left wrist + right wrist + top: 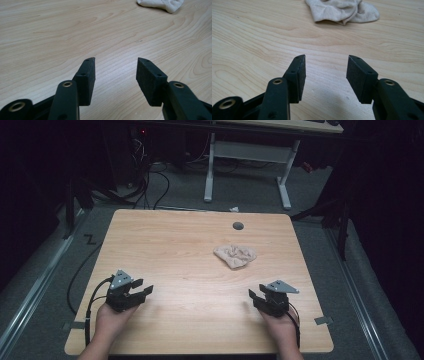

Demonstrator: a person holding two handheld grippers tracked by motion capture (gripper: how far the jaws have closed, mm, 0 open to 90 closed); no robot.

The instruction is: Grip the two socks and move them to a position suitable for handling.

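- Cloth (235, 255), from the high view, sits crumpled on the desk (175, 245), right of centre, well apart from the left tongs (141, 287) and right tongs (254, 296); its long axis looks to run roughly left-right.
- Left gripper view: tongs (116, 67) spread, empty; the cloth (162, 4) is far off.
- Right gripper view: tongs (326, 63) spread, empty; a shallow pinch on the cloth (342, 11) might catch one fold and drag it.

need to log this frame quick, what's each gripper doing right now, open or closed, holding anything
Left gripper: open, holding nothing, over bare table.
Right gripper: open, holding nothing, the crumpled cloth lies ahead of it, untouched.
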